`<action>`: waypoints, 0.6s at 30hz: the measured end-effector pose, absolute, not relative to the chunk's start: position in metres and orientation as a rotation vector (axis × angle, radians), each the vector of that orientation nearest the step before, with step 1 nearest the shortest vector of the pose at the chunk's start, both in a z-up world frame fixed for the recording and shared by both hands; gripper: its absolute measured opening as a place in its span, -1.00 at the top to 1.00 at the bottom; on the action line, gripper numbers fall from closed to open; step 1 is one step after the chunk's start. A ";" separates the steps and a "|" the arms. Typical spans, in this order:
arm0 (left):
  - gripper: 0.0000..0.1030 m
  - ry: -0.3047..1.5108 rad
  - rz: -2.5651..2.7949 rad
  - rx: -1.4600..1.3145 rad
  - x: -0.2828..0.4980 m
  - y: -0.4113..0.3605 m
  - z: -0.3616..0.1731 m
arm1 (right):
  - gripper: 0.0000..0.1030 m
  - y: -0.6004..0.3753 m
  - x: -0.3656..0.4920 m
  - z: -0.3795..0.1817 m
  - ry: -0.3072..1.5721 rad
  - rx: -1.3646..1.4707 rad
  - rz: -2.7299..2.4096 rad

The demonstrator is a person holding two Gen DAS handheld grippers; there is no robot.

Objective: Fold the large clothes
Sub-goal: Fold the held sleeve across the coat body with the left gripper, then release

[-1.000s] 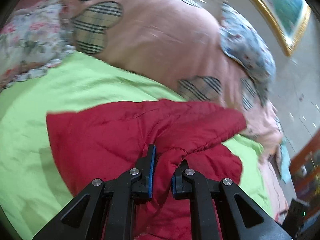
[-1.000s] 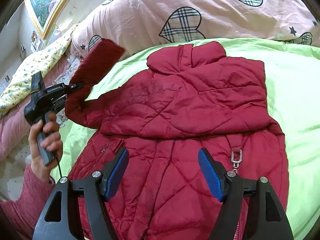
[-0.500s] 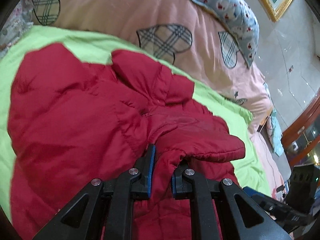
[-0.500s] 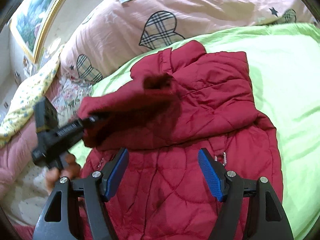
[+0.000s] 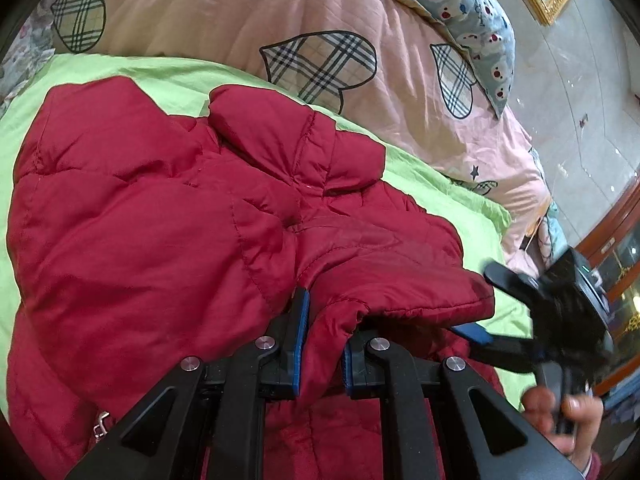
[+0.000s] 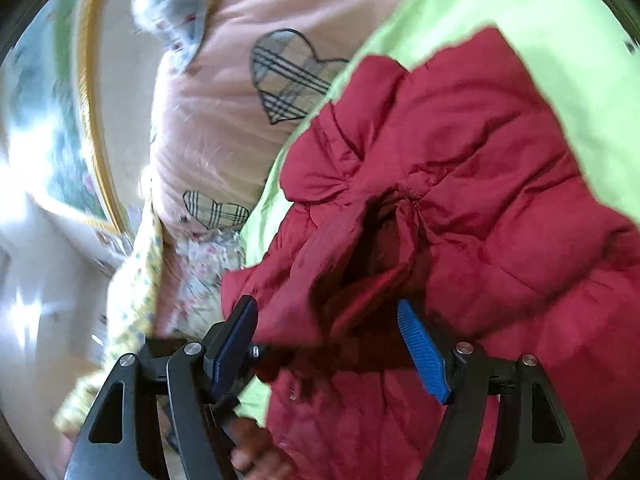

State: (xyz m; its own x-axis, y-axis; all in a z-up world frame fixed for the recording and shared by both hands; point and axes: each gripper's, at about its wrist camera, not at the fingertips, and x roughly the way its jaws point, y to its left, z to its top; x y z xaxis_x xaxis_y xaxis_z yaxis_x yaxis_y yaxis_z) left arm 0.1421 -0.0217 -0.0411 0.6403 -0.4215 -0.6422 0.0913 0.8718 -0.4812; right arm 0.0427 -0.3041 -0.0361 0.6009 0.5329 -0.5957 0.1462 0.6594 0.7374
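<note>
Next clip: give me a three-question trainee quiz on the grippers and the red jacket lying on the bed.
1. True or false: the left gripper is shut on the red jacket's sleeve.
2. The right gripper is: A) open, B) shut on the collar, C) out of view.
3. Fill in: the red jacket lies on a ____ sheet.

Key: 1 true. 2 A; its blue pads stand apart and press on nothing. 3 green; a pink quilt with plaid hearts lies behind it.

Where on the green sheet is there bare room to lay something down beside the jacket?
Bare green sheet lies along the jacket's outer side, and a narrow strip between collar and pink quilt. Crowded at the sleeve, where both grippers meet.
</note>
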 end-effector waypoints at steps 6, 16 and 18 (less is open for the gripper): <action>0.12 0.864 -0.346 -0.378 0.142 -0.027 -0.038 | 0.68 -0.302 0.066 -0.050 0.938 0.859 0.249; -0.54 0.815 -0.351 -0.352 0.118 -0.007 -0.022 | 0.74 -0.300 0.046 -0.010 0.827 0.643 0.176; -0.54 0.801 -0.332 -0.342 0.116 0.001 -0.016 | 0.75 -0.299 0.036 -0.001 0.799 0.567 0.149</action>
